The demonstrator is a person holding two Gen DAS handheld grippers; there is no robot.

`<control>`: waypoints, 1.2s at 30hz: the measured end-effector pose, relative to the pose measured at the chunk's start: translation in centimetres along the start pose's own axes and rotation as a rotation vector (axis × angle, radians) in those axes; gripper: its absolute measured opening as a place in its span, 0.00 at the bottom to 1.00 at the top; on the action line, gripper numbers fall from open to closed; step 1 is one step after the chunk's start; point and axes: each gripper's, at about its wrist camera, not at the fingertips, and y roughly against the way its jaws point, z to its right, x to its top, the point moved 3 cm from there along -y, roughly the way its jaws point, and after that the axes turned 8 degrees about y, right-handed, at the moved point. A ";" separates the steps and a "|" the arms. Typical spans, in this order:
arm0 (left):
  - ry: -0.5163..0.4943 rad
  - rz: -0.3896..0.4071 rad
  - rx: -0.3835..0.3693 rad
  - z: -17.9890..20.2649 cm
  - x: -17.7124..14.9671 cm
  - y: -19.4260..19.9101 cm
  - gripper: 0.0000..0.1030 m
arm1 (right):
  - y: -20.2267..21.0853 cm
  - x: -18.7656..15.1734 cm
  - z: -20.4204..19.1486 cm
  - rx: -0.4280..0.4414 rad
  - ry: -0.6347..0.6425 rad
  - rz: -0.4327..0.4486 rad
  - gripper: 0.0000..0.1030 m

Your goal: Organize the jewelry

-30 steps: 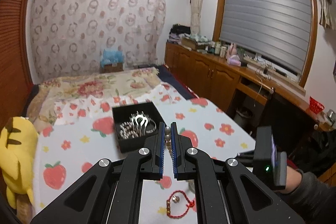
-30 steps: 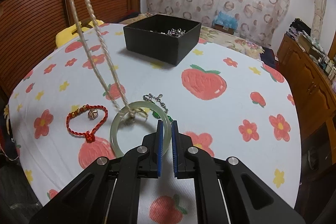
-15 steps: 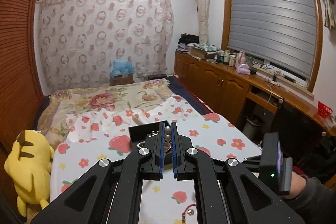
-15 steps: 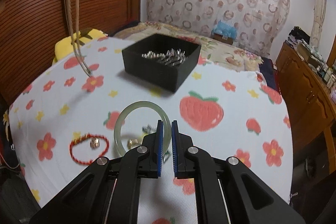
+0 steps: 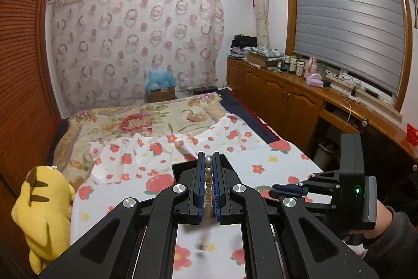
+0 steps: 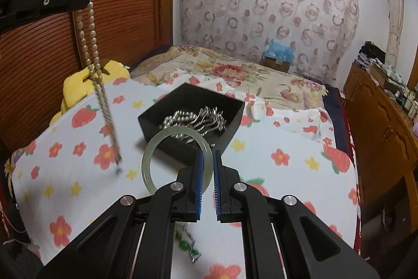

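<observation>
Jewelry fills the black box on the strawberry-print bed sheet: a coil of silver beads and silvery metal pieces heaped inside. Right gripper has its fingers closed narrowly on the rim of a pale green jade bangle, held in front of the box's near wall. Left gripper pinches a pearl necklace between nearly closed fingers; the strand hangs doubled, its blurred lower end above the sheet, left of the box.
</observation>
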 end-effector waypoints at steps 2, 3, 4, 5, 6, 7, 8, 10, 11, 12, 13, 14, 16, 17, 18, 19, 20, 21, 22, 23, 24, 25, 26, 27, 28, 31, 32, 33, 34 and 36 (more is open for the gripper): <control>-0.010 0.005 0.009 0.0 0.7 -0.3 0.05 | -0.3 0.6 0.4 0.001 -0.006 0.004 0.08; -0.012 0.008 0.014 0.0 1.0 -0.5 0.05 | -0.5 0.9 0.7 0.002 -0.010 0.007 0.08; -0.013 0.011 0.019 0.0 1.4 -0.6 0.05 | -0.8 1.2 0.9 0.003 -0.015 0.009 0.08; -0.012 0.013 0.023 -0.1 1.8 -0.7 0.05 | -1.0 1.6 1.2 0.003 -0.019 0.009 0.08; -0.012 0.015 0.026 -0.2 2.3 -0.9 0.05 | -1.2 1.9 1.4 0.001 -0.022 0.008 0.08; -0.011 0.019 0.030 -0.2 2.8 -1.1 0.05 | -1.4 2.1 1.6 -0.002 -0.023 0.006 0.08; -0.010 0.022 0.032 -0.3 3.2 -1.1 0.05 | -1.6 2.4 1.7 -0.006 -0.023 0.004 0.08; -0.014 0.031 0.042 -0.3 4.2 -1.2 0.05 | -1.8 2.8 1.9 -0.016 -0.019 0.005 0.08; -0.017 0.039 0.047 -0.2 4.7 -1.3 0.05 | -1.8 3.1 2.0 -0.021 -0.017 0.005 0.08; -0.016 0.043 0.048 -0.1 5.1 -1.3 0.05 | -1.9 3.3 2.0 -0.024 -0.016 0.005 0.08; -0.015 0.046 0.043 0.1 5.4 -1.3 0.05 | -1.9 3.4 2.1 -0.029 -0.017 0.007 0.08; -0.018 0.052 0.039 0.3 5.9 -1.3 0.05 | -2.0 3.6 2.2 -0.031 -0.018 0.008 0.08; -0.026 0.063 0.041 0.8 6.6 -1.4 0.05 | -2.0 3.8 2.4 -0.034 -0.023 0.012 0.08; -0.028 0.066 0.037 1.1 6.7 -1.4 0.05 | -2.1 3.9 2.4 -0.034 -0.024 0.012 0.08; -0.032 0.068 0.035 1.3 6.9 -1.5 0.05 | -2.3 4.0 2.5 -0.034 -0.026 0.011 0.08; -0.039 0.071 0.037 1.7 7.0 -1.6 0.05 | -2.5 4.1 2.6 -0.034 -0.029 0.009 0.08; -0.045 0.072 0.038 1.9 7.1 -1.9 0.05 | -2.4 4.0 2.6 -0.034 -0.032 0.009 0.08; -0.051 0.068 0.041 2.2 7.0 -2.3 0.05 | -2.6 4.0 2.6 -0.032 -0.036 0.008 0.08; -0.054 0.061 0.046 2.3 6.9 -2.8 0.05 | -2.8 4.1 2.7 -0.032 -0.037 0.007 0.08; -0.054 0.057 0.048 2.3 6.7 -3.1 0.05 | -3.1 4.2 2.7 -0.033 -0.037 0.004 0.08; -0.050 0.049 0.049 2.3 6.5 -3.6 0.05 | -3.3 4.2 2.6 -0.035 -0.037 0.002 0.08; -0.047 0.042 0.046 2.2 6.3 -4.1 0.05 | -3.6 4.2 2.5 -0.038 -0.039 -0.001 0.08; -0.047 0.041 0.043 2.1 5.9 -4.5 0.05 | -4.0 4.4 2.6 -0.039 -0.041 -0.004 0.08; -0.049 0.042 0.047 2.0 5.6 -4.8 0.05 | -4.4 4.3 2.7 -0.043 -0.044 -0.008 0.08; -0.049 0.039 0.051 1.9 5.3 -5.2 0.05 | -4.7 4.3 2.6 -0.046 -0.047 -0.012 0.08; -0.033 0.006 0.046 1.4 4.4 -6.6 0.05 | -6.3 4.0 2.9 -0.041 -0.071 -0.031 0.09; -0.030 -0.002 0.047 1.2 4.1 -7.0 0.05 | -6.8 3.9 3.0 -0.037 -0.080 -0.035 0.09; -0.028 -0.012 0.047 1.0 3.8 -7.4 0.05 | -7.1 3.9 3.0 -0.033 -0.087 -0.037 0.09; -0.026 -0.021 0.051 0.8 3.4 -7.9 0.05 | -7.5 3.8 3.1 -0.023 -0.096 -0.039 0.09; -0.022 -0.039 0.050 0.5 2.7 -8.6 0.05 | -8.2 3.5 3.0 -0.013 -0.109 -0.045 0.09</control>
